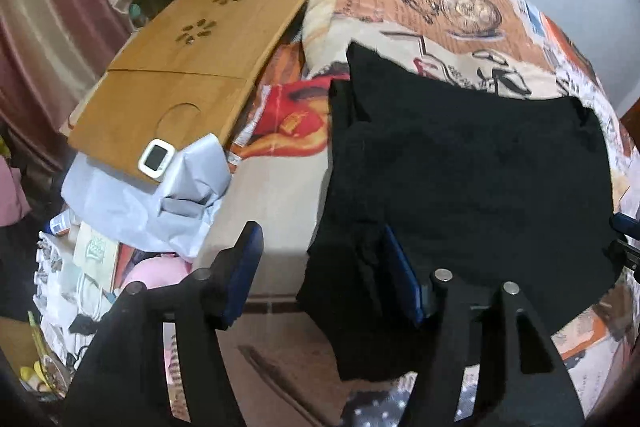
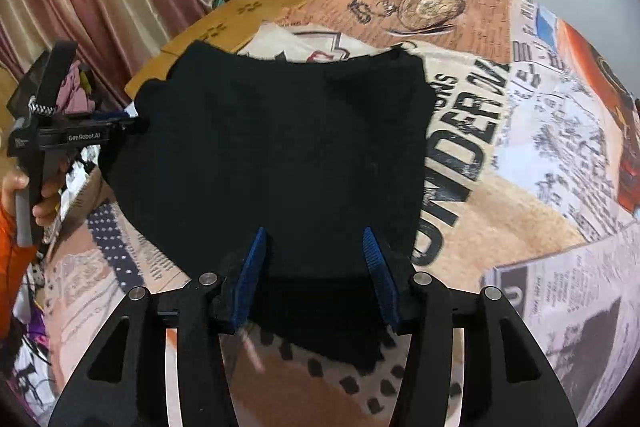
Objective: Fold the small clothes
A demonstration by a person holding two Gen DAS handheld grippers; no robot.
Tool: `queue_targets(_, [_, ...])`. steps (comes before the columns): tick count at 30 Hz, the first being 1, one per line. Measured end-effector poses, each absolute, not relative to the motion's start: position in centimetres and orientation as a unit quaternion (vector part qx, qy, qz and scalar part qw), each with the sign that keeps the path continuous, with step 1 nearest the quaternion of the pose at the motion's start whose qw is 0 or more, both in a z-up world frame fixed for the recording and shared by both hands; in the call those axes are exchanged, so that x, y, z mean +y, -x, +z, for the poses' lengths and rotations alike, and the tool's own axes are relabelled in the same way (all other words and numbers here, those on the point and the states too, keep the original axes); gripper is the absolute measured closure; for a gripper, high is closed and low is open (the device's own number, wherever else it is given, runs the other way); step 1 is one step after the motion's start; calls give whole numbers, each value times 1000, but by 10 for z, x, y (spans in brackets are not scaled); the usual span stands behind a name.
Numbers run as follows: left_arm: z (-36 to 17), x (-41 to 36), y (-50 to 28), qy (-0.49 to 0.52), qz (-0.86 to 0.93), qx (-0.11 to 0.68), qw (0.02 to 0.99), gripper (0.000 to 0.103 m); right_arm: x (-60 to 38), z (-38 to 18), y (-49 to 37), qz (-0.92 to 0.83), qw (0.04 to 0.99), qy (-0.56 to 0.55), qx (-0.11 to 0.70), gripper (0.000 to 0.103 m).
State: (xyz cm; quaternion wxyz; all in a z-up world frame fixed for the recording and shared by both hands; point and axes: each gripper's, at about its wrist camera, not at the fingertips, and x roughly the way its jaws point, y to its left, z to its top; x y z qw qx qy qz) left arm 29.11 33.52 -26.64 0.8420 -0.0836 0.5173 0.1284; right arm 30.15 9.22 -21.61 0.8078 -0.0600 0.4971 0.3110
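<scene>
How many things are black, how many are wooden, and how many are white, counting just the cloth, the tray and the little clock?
Black: 1, the cloth
Wooden: 1, the tray
White: 1, the little clock
Total: 3

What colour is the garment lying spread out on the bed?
Plain black. The garment shows best in the right wrist view, against the newspaper-print bedcover.

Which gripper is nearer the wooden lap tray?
Left. The left gripper hangs at the black garment's edge on the wooden lap tray's side; the right gripper is over the garment's opposite part.
</scene>
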Motion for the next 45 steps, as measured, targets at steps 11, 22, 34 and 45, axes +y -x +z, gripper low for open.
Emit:
queue_targets(11, [-138, 278, -223, 82, 90, 394, 911, 41, 67, -102, -243, 303, 886, 32, 350, 56])
queue_targets(22, [-10, 195, -113, 42, 40, 208, 976, 41, 52, 10, -140, 326, 932, -6, 157, 56])
queue_targets(34, [6, 147, -38, 33, 62, 118, 991, 24, 50, 16, -77, 307, 948, -23, 86, 39])
queue_targets(45, [-6, 141, -18, 35, 72, 109, 991, 0, 42, 21, -64, 265, 962, -13, 67, 0])
